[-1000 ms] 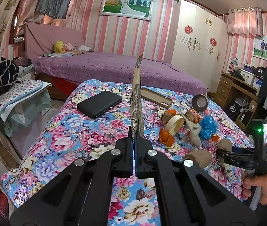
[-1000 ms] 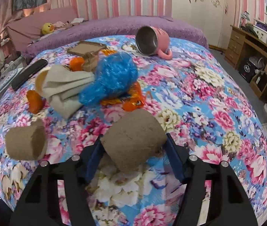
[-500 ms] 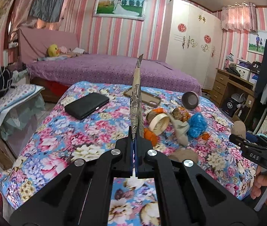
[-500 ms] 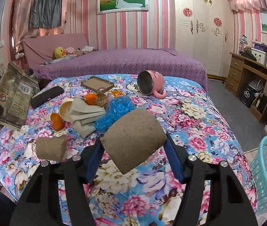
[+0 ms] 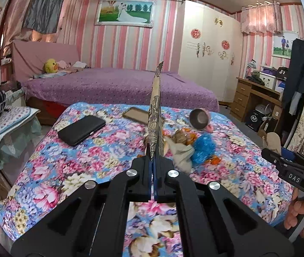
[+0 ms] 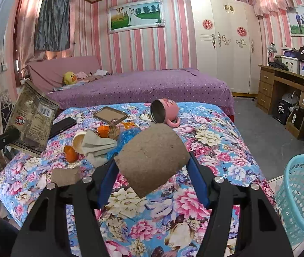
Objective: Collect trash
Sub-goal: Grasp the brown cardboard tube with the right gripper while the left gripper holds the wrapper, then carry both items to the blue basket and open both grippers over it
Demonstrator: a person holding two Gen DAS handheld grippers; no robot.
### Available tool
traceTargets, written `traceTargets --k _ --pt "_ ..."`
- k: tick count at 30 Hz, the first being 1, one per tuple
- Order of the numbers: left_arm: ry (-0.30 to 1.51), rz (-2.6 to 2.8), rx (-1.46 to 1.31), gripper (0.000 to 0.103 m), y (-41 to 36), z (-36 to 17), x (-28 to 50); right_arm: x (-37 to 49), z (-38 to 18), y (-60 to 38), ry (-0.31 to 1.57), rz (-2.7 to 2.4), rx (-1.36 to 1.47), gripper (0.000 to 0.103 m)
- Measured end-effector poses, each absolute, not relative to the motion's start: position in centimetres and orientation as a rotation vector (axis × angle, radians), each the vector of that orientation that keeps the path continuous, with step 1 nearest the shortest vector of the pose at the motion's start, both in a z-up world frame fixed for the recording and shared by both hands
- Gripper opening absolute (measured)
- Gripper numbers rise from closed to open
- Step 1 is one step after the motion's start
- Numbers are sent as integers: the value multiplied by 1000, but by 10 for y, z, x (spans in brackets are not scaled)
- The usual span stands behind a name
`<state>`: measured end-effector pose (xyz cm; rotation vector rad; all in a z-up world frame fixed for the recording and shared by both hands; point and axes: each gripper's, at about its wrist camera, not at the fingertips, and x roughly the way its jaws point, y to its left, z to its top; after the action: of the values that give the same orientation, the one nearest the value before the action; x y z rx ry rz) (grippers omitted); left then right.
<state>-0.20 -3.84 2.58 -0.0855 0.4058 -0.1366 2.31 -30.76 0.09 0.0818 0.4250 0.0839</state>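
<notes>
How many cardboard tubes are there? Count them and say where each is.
2. One cardboard tube is held between the right gripper fingers, above the bed. The other tube lies on the floral bedspread to its left. More may be hidden under the trash pile.

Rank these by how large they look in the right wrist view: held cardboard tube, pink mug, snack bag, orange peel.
1. cardboard tube, nearest the camera, so its lead is unsure
2. snack bag
3. pink mug
4. orange peel

A mug (image 6: pixel 165 112) lies on the bed (image 6: pixel 222 150) behind the trash pile (image 6: pixel 100 141); a basket (image 6: pixel 301 194) stands right
</notes>
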Motion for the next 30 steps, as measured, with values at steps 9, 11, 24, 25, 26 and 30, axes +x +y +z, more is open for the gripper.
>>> traceTargets --k 9,11,24,25,26,30 --pt "394 -176 -65 0 -63 34 -5 12 13 -325 392 65 94 62" --pt "394 -180 -62 0 -67 36 -5 10 15 -329 388 62 96 62" --pt "365 -268 -44 0 -112 56 -9 -6 30 -359 353 26 82 62" --pt "362 -277 -43 0 -117 57 -10 -7 30 -363 353 23 82 62" --pt "362 -287 -42 0 -121 58 -11 -8 31 -367 351 16 81 62" --pt "357 -325 -31 0 -142 63 -12 -17 33 -391 345 -25 79 63"
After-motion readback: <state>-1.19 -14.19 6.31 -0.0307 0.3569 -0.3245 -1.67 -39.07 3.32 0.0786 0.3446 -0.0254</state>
